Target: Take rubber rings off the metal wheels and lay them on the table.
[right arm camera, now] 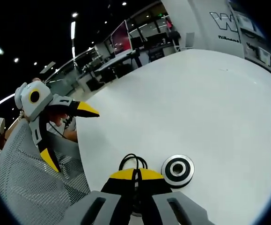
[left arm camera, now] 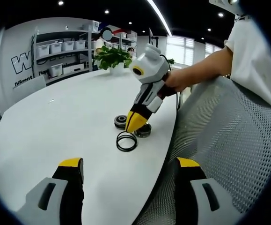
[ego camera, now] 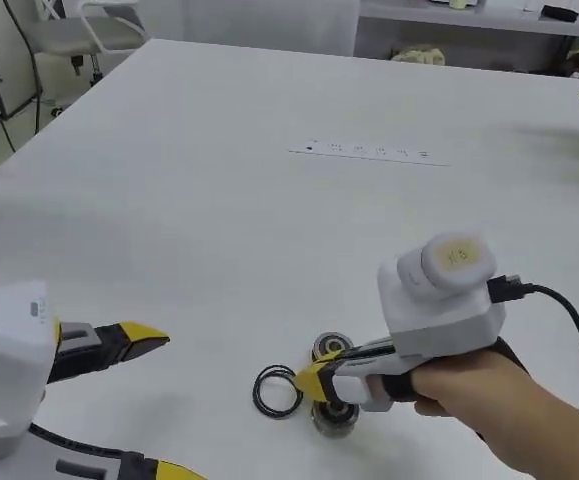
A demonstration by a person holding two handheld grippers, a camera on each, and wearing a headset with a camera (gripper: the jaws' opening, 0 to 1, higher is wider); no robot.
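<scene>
Black rubber rings [ego camera: 277, 390] lie looped on the white table [ego camera: 269, 200], just left of two metal wheels [ego camera: 331, 347] [ego camera: 335, 416]. My right gripper [ego camera: 310, 381], held in a hand, points left between the wheels. Its yellow tips are shut on a strand of the rubber rings [right arm camera: 133, 162]. One wheel [right arm camera: 178, 170] lies flat to the right of the right gripper [right arm camera: 135, 175]. My left gripper [left arm camera: 128, 171] stands open over the table's near edge, well short of the rings [left arm camera: 127, 140] and the wheels [left arm camera: 121, 122] [left arm camera: 143, 130]. The left gripper [ego camera: 164, 404] is at lower left in the head view.
A flat strip with small markings [ego camera: 369, 151] lies mid-table. A grey mesh chair back [left arm camera: 219, 140] stands beside the table's near edge. A potted plant [left arm camera: 113, 56] stands on the table's far corner, with chairs and shelves beyond.
</scene>
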